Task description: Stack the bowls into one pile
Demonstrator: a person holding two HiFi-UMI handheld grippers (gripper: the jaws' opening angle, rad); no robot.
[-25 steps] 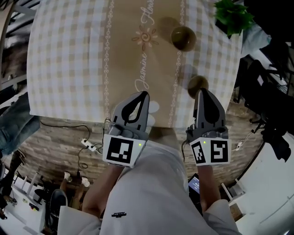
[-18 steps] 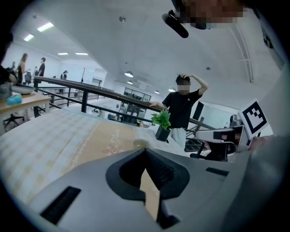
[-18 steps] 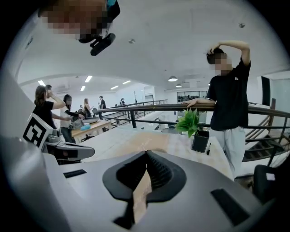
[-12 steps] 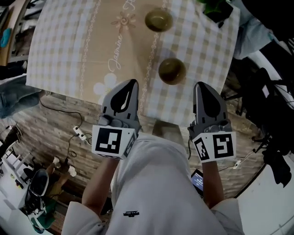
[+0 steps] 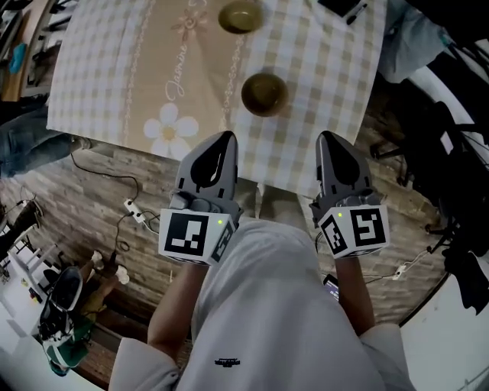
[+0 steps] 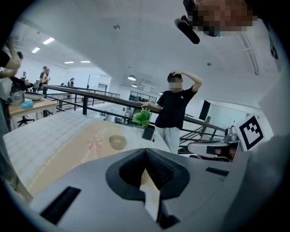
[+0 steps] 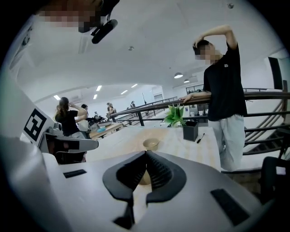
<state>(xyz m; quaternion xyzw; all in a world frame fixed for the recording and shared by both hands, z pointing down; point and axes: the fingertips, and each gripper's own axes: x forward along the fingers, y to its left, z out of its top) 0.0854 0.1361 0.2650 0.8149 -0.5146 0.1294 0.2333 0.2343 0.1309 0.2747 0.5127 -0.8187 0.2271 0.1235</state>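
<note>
**Near bowl** [image 5: 264, 92] — olive-brown, upright and empty. It sits on the checked tablecloth [image 5: 107, 69], a little in from the table's front edge.

**Far bowl** [image 5: 241, 15]: same kind, also upright. It lies beyond the near bowl and slightly to its left, well apart from it, at the edge of the beige runner [image 5: 195, 88]. The two bowls are not stacked.

**Left gripper** [image 5: 226, 139]: on the person's side of the near bowl and to its left, past the table edge and over the plank floor [image 5: 114, 183]. Jaws pressed together, tips meeting, nothing between them.

**Right gripper** [image 5: 328, 137]: on the person's side of the near bowl and to its right, also off the table. Jaws likewise closed tip to tip and empty.

**Potted plant** [image 7: 174, 115] — green leaves in a black pot, beyond the near bowl to the right at the table's far end.

**Standing person** [image 7: 224, 86]: dark shirt, pale trousers, one hand on the head. The person stands past the plant by a railing [image 7: 149, 108].
</note>
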